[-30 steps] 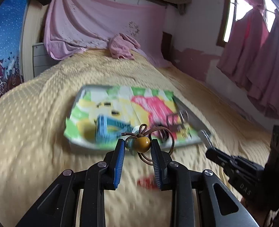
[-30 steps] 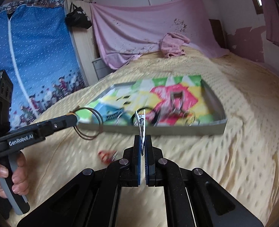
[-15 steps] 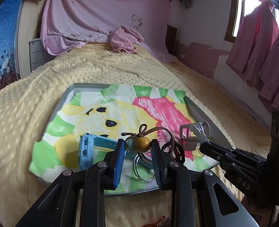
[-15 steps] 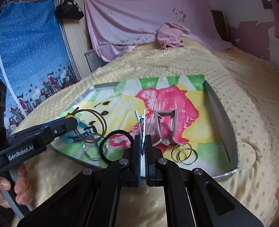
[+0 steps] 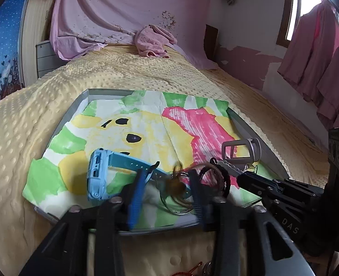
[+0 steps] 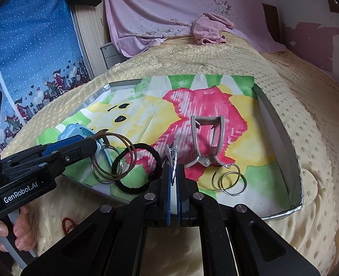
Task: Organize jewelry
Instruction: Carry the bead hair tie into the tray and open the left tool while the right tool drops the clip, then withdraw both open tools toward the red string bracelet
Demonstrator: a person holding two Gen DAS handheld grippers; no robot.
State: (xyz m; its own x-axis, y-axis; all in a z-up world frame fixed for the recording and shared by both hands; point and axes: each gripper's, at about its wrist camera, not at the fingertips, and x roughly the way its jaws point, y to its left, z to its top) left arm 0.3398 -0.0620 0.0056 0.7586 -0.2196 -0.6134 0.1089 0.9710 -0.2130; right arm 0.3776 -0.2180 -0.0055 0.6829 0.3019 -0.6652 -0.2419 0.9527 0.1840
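Observation:
A grey tray (image 5: 75, 108) lined with bright painted paper lies on the bed. My left gripper (image 5: 167, 191) has its jaws spread wide over the tray's near edge. The brown bracelet with a yellow bead (image 5: 177, 185) sits loose between them, blurred. In the right wrist view its brown hoops (image 6: 121, 156) hang at the left fingertip (image 6: 86, 146). My right gripper (image 6: 172, 172) is shut on a thin silver hair clip (image 6: 172, 155) above the tray. A blue watch (image 5: 100, 170), a black hair tie (image 6: 134, 168), a grey claw clip (image 6: 207, 138) and silver rings (image 6: 229, 179) lie in the tray.
The tray (image 6: 282, 133) rests on a yellow dotted blanket (image 6: 319, 119). A small red item (image 6: 68, 226) lies on the blanket in front of the tray. A pink cloth (image 6: 210, 28) lies at the head of the bed.
Both grippers moved forward and down over the tray. My left gripper's jaws opened wide and let go of the bead bracelet. My right gripper stays shut on the hair clip.

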